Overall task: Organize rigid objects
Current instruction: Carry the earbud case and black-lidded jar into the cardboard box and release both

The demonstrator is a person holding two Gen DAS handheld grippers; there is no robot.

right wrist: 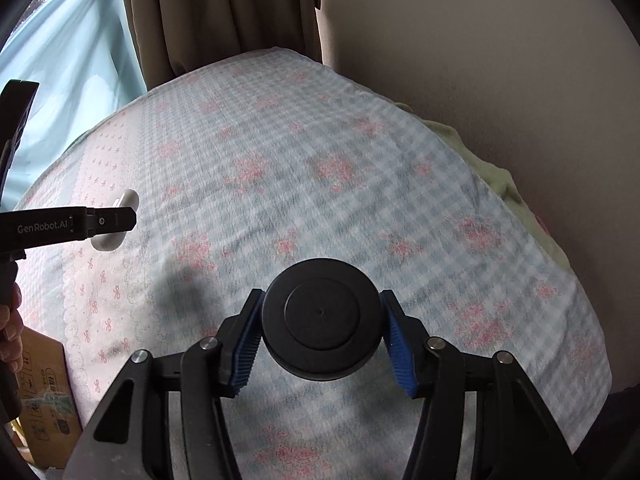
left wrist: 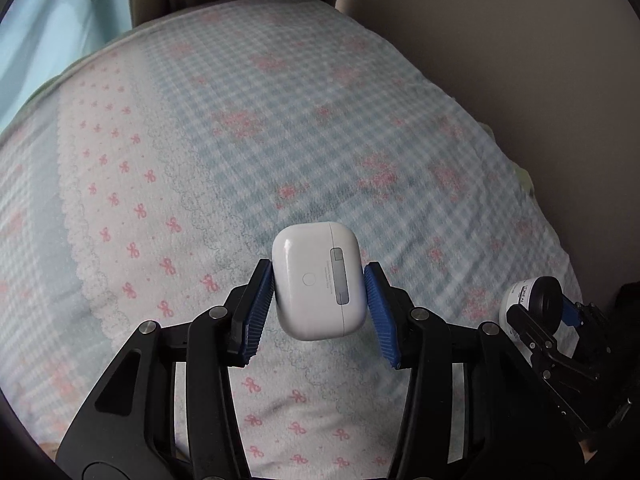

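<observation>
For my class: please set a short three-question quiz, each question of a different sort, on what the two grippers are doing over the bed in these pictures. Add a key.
1. True or false: the left gripper is shut on the white earbud case.
2. What is the right gripper holding? A) a black-lidded jar B) a spoon C) a phone
3. Fill in: the checked bedspread has pink ____ printed on it.

Key:
1. True; the blue pads press on both sides of the case.
2. A; the black-lidded jar sits between the pads, lid toward the camera.
3. Bows.
</observation>
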